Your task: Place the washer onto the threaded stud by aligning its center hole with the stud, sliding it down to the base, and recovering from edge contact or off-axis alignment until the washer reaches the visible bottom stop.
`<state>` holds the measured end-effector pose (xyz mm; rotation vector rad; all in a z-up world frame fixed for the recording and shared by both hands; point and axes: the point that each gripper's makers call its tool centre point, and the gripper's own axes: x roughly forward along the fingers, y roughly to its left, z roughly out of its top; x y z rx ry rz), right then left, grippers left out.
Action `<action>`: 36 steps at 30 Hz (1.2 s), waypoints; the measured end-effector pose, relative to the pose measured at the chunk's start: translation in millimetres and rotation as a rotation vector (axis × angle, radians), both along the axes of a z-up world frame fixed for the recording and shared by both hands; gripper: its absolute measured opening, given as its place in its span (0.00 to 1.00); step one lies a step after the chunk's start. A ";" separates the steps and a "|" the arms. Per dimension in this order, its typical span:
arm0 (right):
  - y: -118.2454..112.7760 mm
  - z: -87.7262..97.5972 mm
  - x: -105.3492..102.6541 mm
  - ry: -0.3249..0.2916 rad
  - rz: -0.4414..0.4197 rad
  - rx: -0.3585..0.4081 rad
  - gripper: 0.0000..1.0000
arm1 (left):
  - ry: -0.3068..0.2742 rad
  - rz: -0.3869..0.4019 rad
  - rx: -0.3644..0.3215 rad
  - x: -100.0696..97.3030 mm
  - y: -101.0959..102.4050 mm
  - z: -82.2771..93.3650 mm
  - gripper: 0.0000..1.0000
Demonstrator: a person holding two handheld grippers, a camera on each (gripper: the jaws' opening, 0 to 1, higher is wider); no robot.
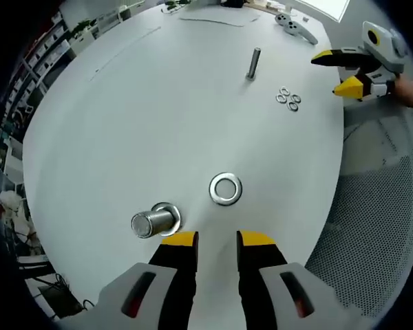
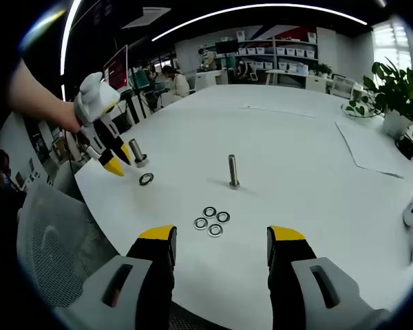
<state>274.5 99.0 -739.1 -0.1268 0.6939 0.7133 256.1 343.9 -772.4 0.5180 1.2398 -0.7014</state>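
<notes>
While flat on table (image 1: pixel 124 103), washer (image 1: pixel 226 189) shiny.

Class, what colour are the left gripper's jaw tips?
Yellow, on black jaws; the left gripper shows them best in its own view.

Your left gripper (image 1: pixel 217 239) and right gripper (image 2: pixel 221 236) had grey bodies with red-slotted sides, black jaws, yellow tips, and your forearm (image 2: pixel 34 93) was bare.
</notes>
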 end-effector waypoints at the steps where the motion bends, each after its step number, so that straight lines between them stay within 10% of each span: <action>1: -0.1 -0.1 -0.3 0.003 -0.001 0.000 0.55 | 0.001 -0.004 0.003 0.1 -1.2 -0.2 0.20; 36: 1.0 1.8 0.9 -0.001 -0.004 0.016 0.55 | -0.001 0.001 0.025 18.7 -31.6 -22.9 0.20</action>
